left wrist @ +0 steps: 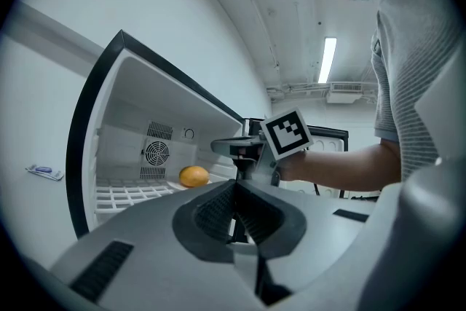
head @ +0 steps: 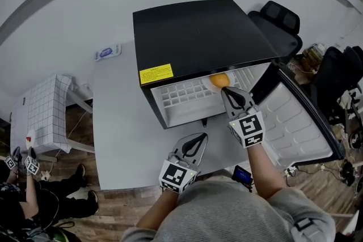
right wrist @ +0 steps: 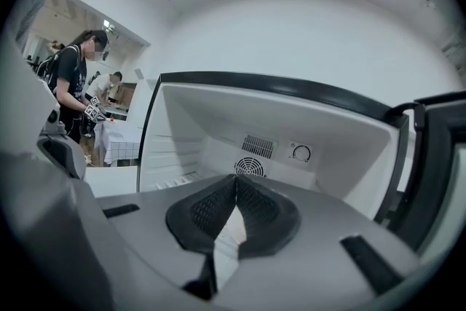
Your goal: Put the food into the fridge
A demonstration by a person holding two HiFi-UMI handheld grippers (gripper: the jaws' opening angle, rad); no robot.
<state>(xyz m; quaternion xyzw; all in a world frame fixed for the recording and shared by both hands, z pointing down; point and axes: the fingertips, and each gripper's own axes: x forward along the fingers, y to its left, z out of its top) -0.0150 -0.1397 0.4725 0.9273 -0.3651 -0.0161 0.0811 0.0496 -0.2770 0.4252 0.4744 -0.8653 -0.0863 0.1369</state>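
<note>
The fridge (head: 198, 37), a small black box on the grey table (head: 119, 122), stands with its door (head: 295, 122) swung wide to the right. Inside it is white, with a round fan grille (right wrist: 250, 167) and a dial (right wrist: 301, 153) on the back wall. One orange (head: 219, 80) lies in it, on the white grid shelf (head: 176, 98), towards the right side and near the front edge. Nothing else shows on the shelf.

The orange is round, smooth and yellow-orange, whole and unpeeled; the left gripper view shows it in front of the fan grille.

The right hand-held gripper (head: 227, 91) reaches level into the fridge mouth, its tip just beside the orange; whether it touches the fruit I cannot tell. Its jaws are pressed together with nothing between them. The left hand-held gripper (head: 200, 137) hangs over the table in front of the fridge, apart from it, its jaws also together and empty.
</note>
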